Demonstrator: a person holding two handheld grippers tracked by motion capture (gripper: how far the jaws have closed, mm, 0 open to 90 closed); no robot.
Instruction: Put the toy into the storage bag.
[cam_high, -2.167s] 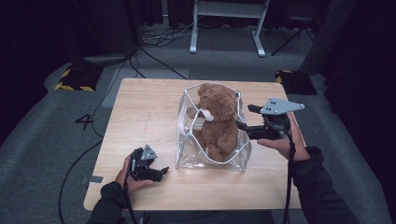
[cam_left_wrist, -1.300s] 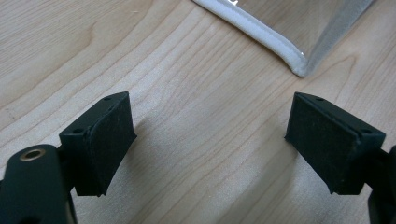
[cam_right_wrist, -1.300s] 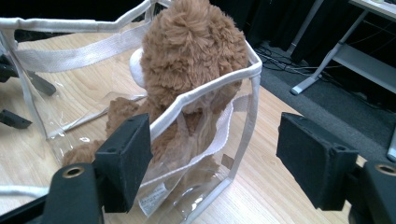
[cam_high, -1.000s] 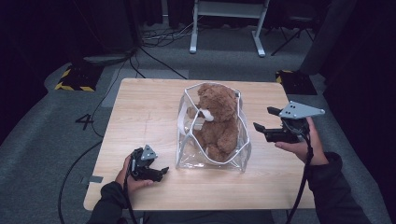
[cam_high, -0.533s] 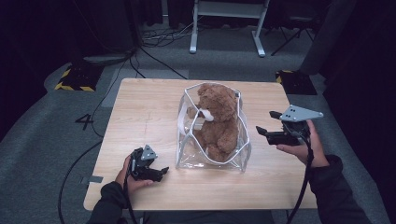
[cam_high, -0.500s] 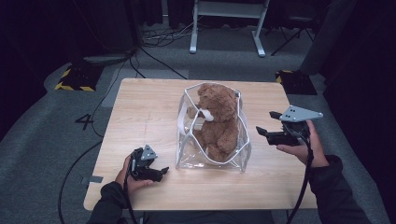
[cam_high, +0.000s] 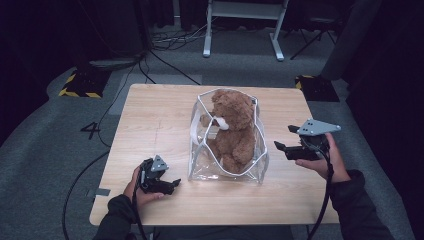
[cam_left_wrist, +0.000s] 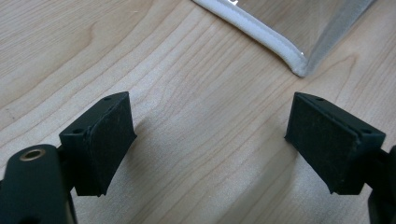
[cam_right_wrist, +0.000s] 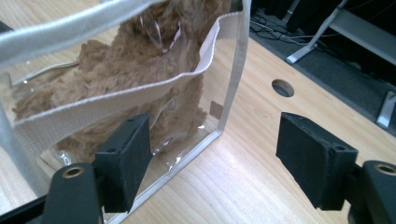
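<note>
A brown teddy bear (cam_high: 231, 127) sits inside a clear plastic bag with white trim (cam_high: 252, 167) in the middle of the wooden table (cam_high: 150, 115). My right gripper (cam_high: 281, 138) hovers open just right of the bag, jaws pointing at it with nothing between them; the right gripper view shows the bear (cam_right_wrist: 140, 60) behind the bag's wall and white strap (cam_right_wrist: 107, 100). My left gripper (cam_high: 172, 184) rests open near the table's front, left of the bag. Its view holds bare wood and the bag's white-trimmed corner (cam_left_wrist: 289, 53) ahead.
The table has a round cable hole (cam_right_wrist: 282, 87) near its far right edge. On the grey floor beyond stand a white frame's legs (cam_high: 240, 30), black cables (cam_high: 165, 60) and a yellow-black striped block (cam_high: 77, 90).
My right gripper drew back from the bag's right side to the right, then sank a little toward the table. The left gripper, bag and bear stayed put.
</note>
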